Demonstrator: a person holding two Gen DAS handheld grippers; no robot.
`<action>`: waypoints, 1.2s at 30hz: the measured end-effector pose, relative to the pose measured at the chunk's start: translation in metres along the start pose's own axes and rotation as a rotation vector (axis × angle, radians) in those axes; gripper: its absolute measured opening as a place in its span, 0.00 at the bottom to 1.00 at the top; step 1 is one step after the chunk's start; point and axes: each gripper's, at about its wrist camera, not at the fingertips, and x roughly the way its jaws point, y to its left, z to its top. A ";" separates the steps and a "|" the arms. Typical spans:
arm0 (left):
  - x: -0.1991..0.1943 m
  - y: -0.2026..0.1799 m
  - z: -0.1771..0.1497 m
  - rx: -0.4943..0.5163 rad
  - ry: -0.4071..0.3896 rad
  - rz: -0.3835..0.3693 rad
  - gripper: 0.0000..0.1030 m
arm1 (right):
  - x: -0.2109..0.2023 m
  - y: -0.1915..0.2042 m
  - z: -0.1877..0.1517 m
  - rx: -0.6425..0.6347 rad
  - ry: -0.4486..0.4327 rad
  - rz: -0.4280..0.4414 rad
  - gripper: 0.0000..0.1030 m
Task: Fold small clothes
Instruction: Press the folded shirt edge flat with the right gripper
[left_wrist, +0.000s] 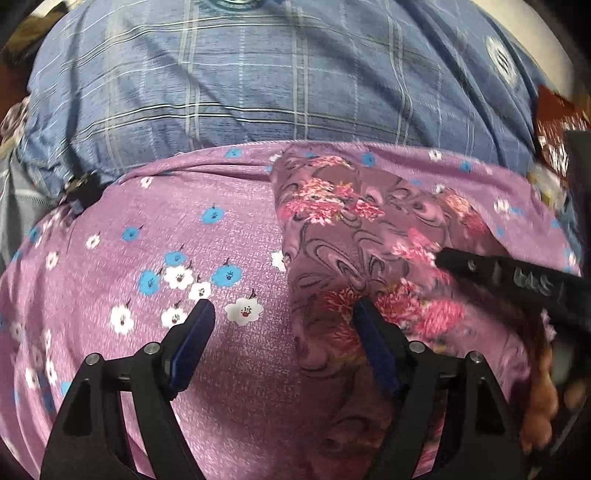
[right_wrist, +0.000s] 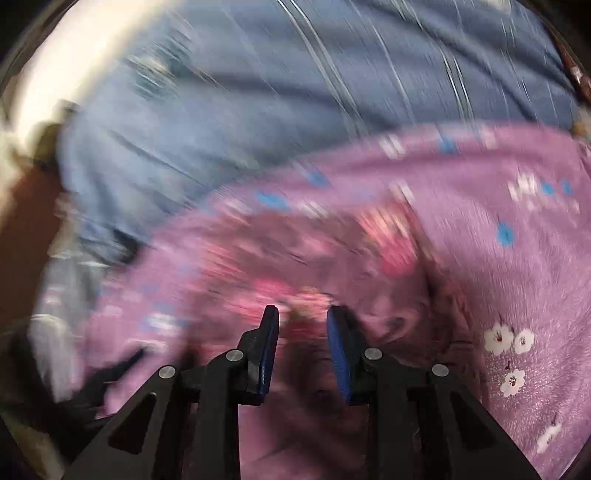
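A small mauve cloth with pink flowers and dark swirls (left_wrist: 354, 236) lies on a lilac sheet with blue and white flowers (left_wrist: 207, 229). My left gripper (left_wrist: 282, 308) is open just above the cloth's left edge, its right finger over the cloth. My right gripper (left_wrist: 517, 284) reaches in from the right over the cloth. In the right wrist view, which is blurred by motion, the right gripper (right_wrist: 303, 314) is open with the cloth (right_wrist: 295, 266) below its fingers; nothing is held.
A blue checked cover (left_wrist: 258, 74) lies behind the lilac sheet, also seen in the right wrist view (right_wrist: 295, 92). A dark red patterned thing (left_wrist: 557, 122) sits at the far right. A white surface (right_wrist: 48, 85) shows at the upper left.
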 end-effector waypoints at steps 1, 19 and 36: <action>0.004 0.000 0.000 0.015 0.012 -0.005 0.80 | 0.008 -0.006 0.001 0.021 -0.010 0.009 0.25; 0.000 0.002 0.000 0.012 -0.009 0.115 0.87 | -0.035 -0.007 -0.050 -0.151 -0.092 -0.090 0.31; -0.018 0.011 0.008 -0.039 -0.111 0.069 0.87 | -0.046 0.017 -0.035 -0.150 -0.190 -0.182 0.33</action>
